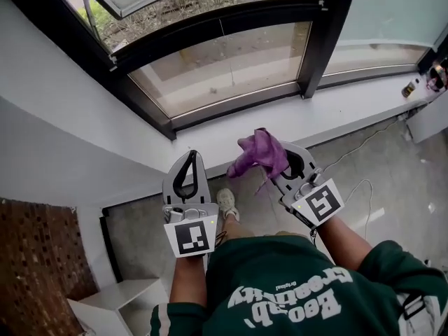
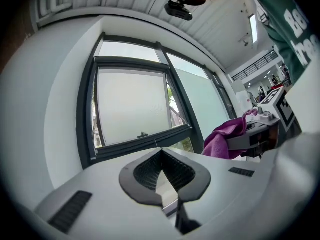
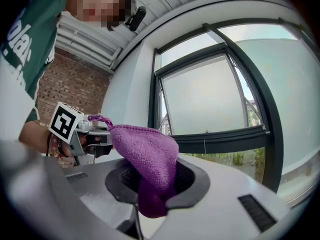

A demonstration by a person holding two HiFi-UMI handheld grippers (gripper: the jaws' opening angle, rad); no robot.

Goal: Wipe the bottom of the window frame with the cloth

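Pale sill (image 1: 350, 110) under dark window frame (image 1: 238, 106), ahead of both grippers. Right gripper (image 1: 280, 158) clamped on purple cloth (image 1: 260, 152), bunched over jaws, well short of frame. Left gripper (image 1: 190, 157) closed, empty. Frame bottom runs left-right; right gripper nearer.

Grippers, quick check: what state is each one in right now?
Left gripper: closed, nothing between its jaws.
Right gripper: closed on the purple cloth.
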